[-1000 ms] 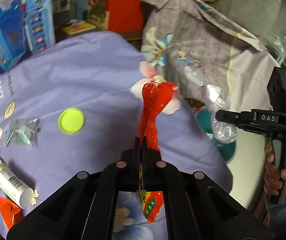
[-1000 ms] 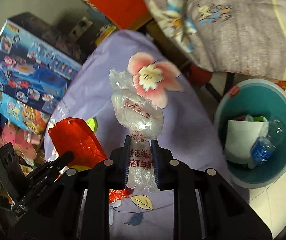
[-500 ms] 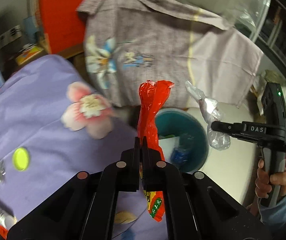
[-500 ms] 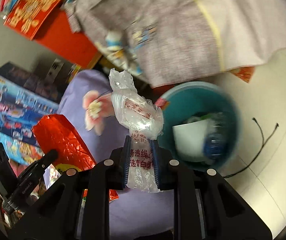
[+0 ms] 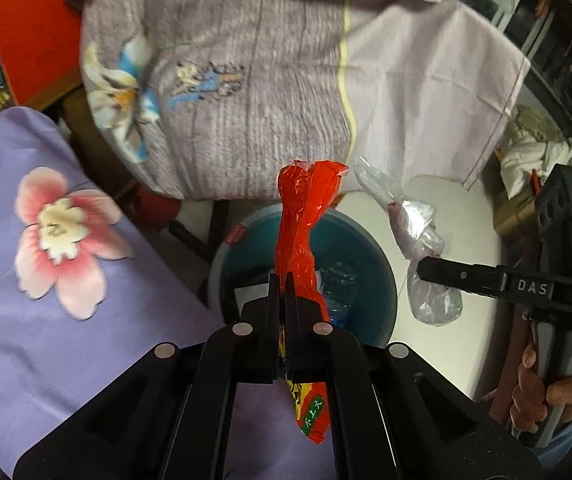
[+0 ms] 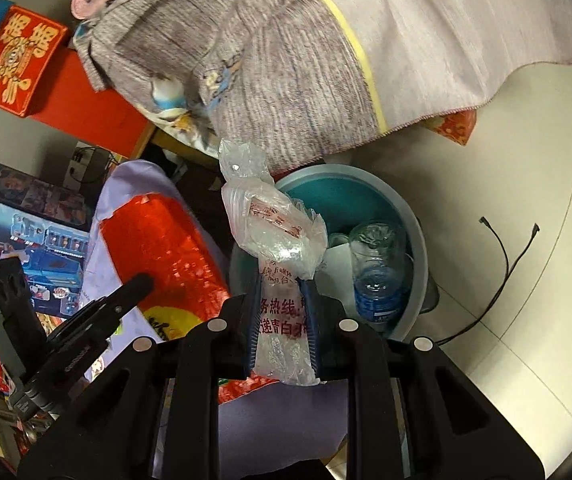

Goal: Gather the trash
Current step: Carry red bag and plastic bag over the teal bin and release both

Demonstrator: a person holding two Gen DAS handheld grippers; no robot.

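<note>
Above the round teal plastic bin (image 6: 414, 216) beside the lilac flowered tablecloth (image 5: 25, 320), my left gripper (image 5: 284, 280) pinches a twisted red foil wrapper (image 5: 306, 216), while my right gripper (image 6: 281, 280) clamps a crumpled clear plastic bag (image 6: 273, 224) (red print on it); a clear water bottle (image 6: 378, 272) lies inside the bin.

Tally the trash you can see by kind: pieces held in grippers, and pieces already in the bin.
Wrappers held in grippers: 2, a red wrapper and a clear bag
Pieces in the bin: 2, a bottle and white paper
Total: 4
</note>
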